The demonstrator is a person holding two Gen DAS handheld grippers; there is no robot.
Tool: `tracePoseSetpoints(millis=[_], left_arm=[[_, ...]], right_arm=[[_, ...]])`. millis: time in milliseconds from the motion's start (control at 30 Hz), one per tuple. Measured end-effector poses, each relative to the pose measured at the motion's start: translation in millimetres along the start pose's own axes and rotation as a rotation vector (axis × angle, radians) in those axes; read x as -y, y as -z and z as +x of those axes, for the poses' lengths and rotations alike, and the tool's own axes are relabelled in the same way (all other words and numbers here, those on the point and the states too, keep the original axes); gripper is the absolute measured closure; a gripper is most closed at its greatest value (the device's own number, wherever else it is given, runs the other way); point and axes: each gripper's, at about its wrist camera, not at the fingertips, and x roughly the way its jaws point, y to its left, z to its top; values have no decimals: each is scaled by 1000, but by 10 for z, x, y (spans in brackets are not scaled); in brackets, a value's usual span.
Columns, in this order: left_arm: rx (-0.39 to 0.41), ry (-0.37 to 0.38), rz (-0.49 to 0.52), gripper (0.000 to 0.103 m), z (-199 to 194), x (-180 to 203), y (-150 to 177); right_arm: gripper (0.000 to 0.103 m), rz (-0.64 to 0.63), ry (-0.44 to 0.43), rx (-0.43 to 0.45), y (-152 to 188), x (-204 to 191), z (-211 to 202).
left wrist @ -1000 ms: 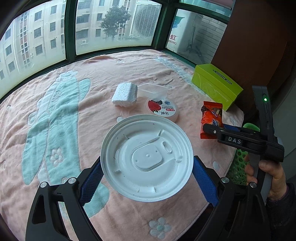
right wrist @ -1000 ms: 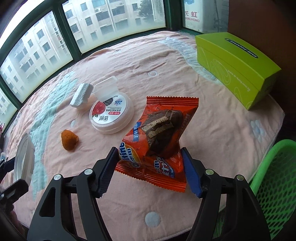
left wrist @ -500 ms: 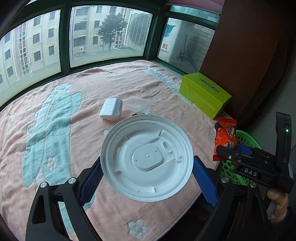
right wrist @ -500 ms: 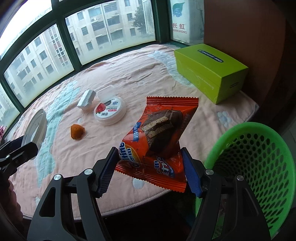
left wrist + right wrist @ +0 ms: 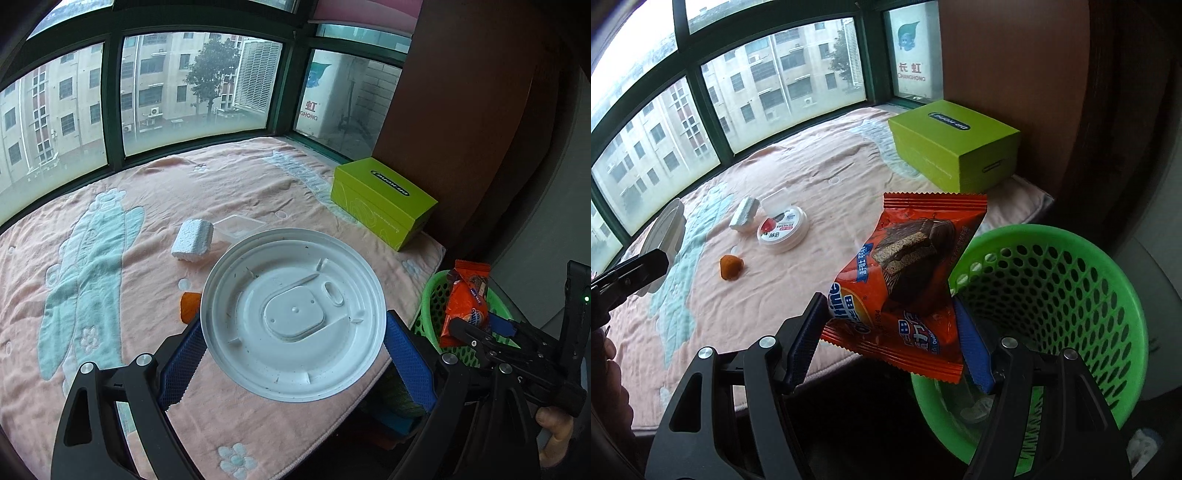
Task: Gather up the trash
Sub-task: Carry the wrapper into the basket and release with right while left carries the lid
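Right gripper [image 5: 890, 354] is clamped on the orange wrapper [image 5: 908, 273], pads pressing both side edges, pack standing upright just beside the near-left rim of the green basket [image 5: 1071, 295], not yet over the opening. Left gripper [image 5: 293, 354] is pinching the white lid [image 5: 291, 314] by its rim, w/ the lid tilted up toward the lens, hanging above the blanket [image 5: 110, 229] edge. Step in hand looks like the drop: bring the wrapper on across till it's fully over the basket mouth, not the rim, then let go; it's light & flat so it may flutter or catch the rim, so release low & centred. Lid next: it's wide, so tip it edge-down or lay it flat over the middle, else it could bridge the rim. Keep the two grippers apart at the basket, one drop at a time. Left on the blanket: foam block [image 5: 744, 214], round tub [image 5: 783, 230], orange lump [image 5: 730, 267]; the green box [image 5: 953, 147] may not be trash. Hard to see: basket bottom mostly blocked by the right gripper, something pale down there but can't tell what; from the left view the lid hides the tub & most of the lump; the clear tray [image 5: 238, 226] is half cut off behind the lid.
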Motion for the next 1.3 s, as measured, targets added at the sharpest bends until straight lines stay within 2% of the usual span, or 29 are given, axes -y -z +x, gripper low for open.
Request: tracePoseSetpoints(millis=[867,1300], left_arm=[[20,97,108,14,37,692,-147],[21,120,137,14,79,864,-179]], right_arm=[[34,138,124,38,247,728,-422],[32,172,145,44,294,868,-464]])
